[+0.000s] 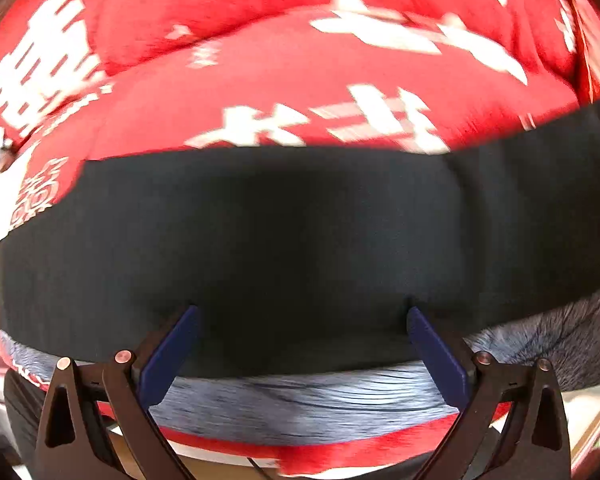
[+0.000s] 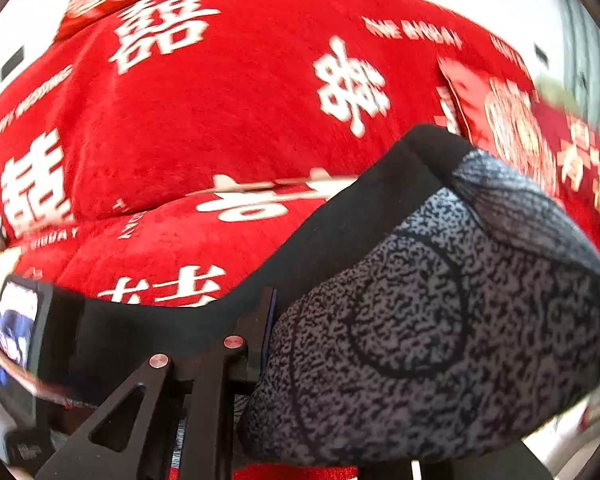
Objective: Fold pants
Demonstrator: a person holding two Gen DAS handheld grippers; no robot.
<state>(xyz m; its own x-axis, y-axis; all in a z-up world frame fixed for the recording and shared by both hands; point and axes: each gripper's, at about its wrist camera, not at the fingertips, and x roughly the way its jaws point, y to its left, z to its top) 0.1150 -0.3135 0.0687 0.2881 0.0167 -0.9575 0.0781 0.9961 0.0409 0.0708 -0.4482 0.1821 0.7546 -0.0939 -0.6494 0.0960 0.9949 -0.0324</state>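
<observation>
A red blanket (image 1: 260, 92) with white characters spreads beyond both claws. The pants (image 1: 300, 248), black-banded and grey-speckled, lie across it. The left gripper (image 1: 300, 320) gapes wide over the waistband; the right gripper (image 2: 272, 308) pinches the pants.

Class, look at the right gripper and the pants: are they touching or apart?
Touching. The right wrist view shows the right gripper closed on the pants, black waistband and speckled grey fabric draped over and hiding its far finger, lifted above the red blanket.
</observation>
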